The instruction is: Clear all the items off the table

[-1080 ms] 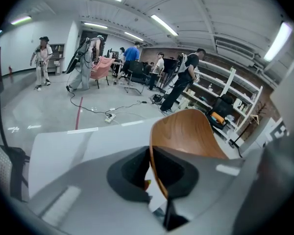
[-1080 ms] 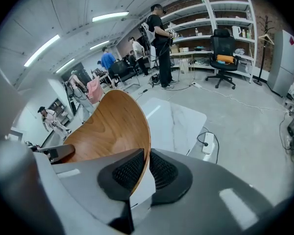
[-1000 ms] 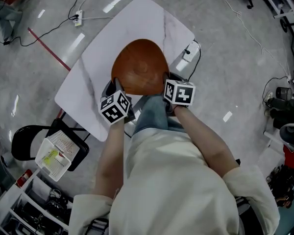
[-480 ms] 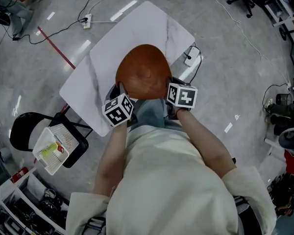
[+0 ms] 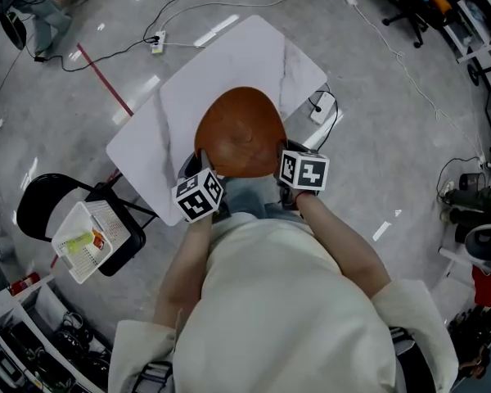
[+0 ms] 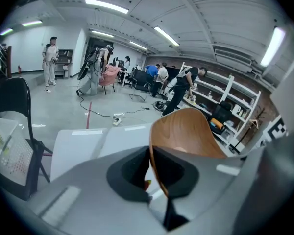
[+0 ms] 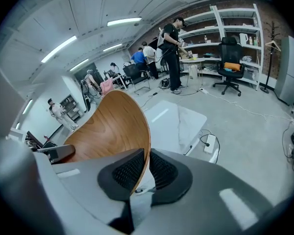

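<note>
Wood bowl [image 5: 240, 131] in L hand-held gripper [image 6: 150, 163] & R hand-held gripper [image 7: 147, 166], over table [image 5: 229, 47]

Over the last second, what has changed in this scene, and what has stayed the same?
The wooden tray has come slightly up and toward the person, carried by the left gripper and the right gripper. Both pairs of jaws stayed shut on its rim; the table and the chair stayed put.

Brown woodgrain tray [image 5: 241, 133], apparently marbled table [image 5: 229, 56]
</note>
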The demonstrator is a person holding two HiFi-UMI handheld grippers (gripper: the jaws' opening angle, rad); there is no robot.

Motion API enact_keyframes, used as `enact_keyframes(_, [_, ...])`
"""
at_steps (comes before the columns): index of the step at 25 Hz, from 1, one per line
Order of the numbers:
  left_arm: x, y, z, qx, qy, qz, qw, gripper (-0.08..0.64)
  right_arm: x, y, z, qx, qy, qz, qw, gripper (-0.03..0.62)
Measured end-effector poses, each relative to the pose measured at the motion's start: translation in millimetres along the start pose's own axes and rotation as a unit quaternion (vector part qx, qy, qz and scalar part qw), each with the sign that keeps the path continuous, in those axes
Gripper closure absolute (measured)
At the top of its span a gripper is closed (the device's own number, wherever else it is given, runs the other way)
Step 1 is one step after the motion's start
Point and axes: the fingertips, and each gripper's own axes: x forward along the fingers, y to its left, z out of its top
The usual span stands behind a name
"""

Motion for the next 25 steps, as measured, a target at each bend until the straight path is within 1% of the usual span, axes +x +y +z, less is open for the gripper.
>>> enact_keyframes(5, [-13.3,8.4,7.5,-0.017,-0.021,0.018,0.9995,0.538,-1.2,14.3,8.2,-0.025,-0.002,0.018,1.0,0.557])
enact_keyframes(8, [-21.9,22.2,6.9,-0.025,-0.031,0.034,0.9986,0.538,2.3,29.1,9.5,-0.056,-0.002,0.029,0.998,0.554])
enact_keyframes(13, [-40.6,48.3,5.4,-0.063,-0.048,0.067,0.9945,0.538,8.0,59.1,14.5,-0.093,0.008,0.061,0.994,0.555])
enact_keyframes(17, [-56.9,76.6,5.2,-0.082,-0.058,0.087,0.9911,0.538,14.0,92.3,12.2,-0.116,0.015,0.082,0.99,0.555])
enact_keyframes(25, [-91.5,151.0,4.8,-0.105,-0.072,0.117,0.985,0.537,30.3,170.8,-10.8,-0.145,0.032,0.113,0.982,0.557])
